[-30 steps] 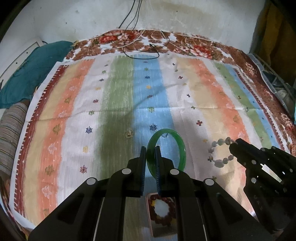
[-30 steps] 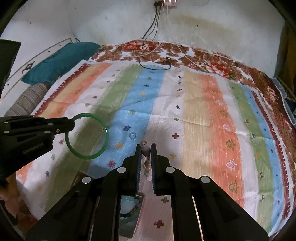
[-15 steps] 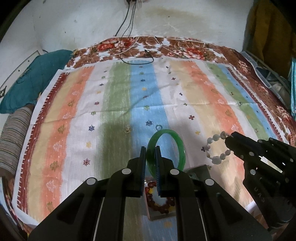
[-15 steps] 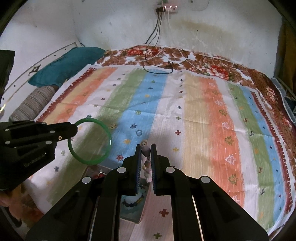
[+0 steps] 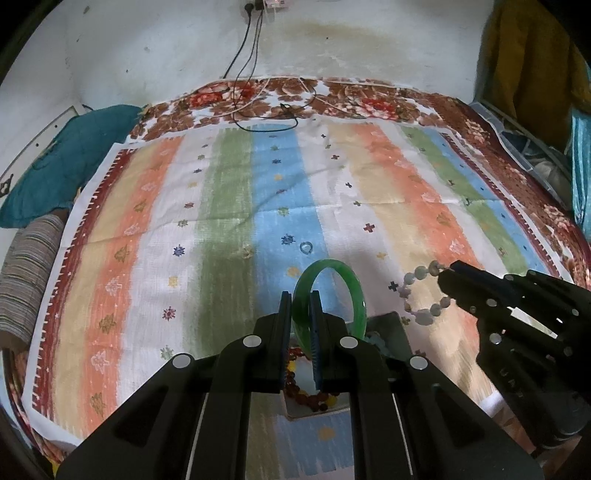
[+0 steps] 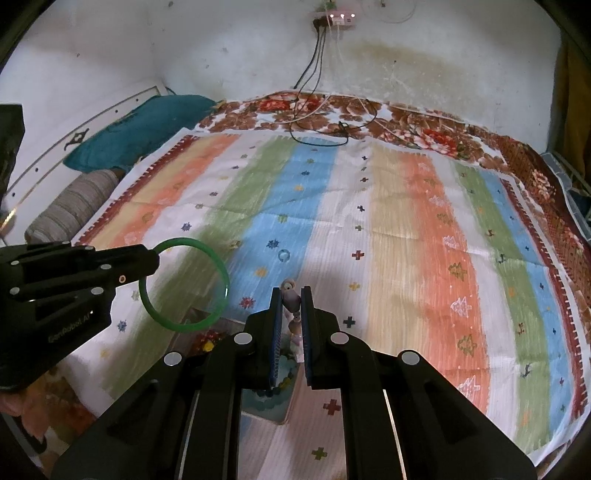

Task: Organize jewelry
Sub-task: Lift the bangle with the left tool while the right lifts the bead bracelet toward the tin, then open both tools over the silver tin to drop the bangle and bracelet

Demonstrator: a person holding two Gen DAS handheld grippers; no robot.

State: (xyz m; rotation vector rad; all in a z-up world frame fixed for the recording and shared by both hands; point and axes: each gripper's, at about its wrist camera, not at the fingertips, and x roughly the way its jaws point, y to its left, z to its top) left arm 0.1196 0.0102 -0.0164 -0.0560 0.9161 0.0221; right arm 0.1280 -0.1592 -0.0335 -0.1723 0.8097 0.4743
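Nearest me, at the near edge of the striped bedspread point(image 5: 229, 229), sits the jewelry tray point(image 5: 391, 325). A reddish bead bracelet point(image 5: 314, 398) lies in one compartment; blue-green beads point(image 6: 282, 373) lie in another, partly hidden by my tongs.

My left gripper point(image 5: 301, 306) is pinched narrow on the rim of the green bangle point(image 5: 354, 295), held in the air above the tray. My right gripper point(image 6: 291, 299) is pinched narrow on the pale bead bracelet point(image 5: 421, 295), which dangles clear of the cloth near the tray's right side.

Step in hand, I judge: both pieces lifted, carry phase, nothing dropped yet. Next move calls for lowering each piece over a free compartment and opening the jaws; which compartment is free I cannot tell, since my fingers cover most of the tray. The bangle is rigid and may roll; the bead loop is limp and needs a low release.

Farther out, mid-bedspread, a small ring point(image 5: 306, 247) lies on the blue stripe, untouched. Far edge: cables point(image 5: 266, 110) on the floral border, wall socket point(image 6: 334, 16) above.

Writing: "GenRobot.AI" on the left gripper body in the right wrist view. Lettering on the right gripper is too blurred to read.
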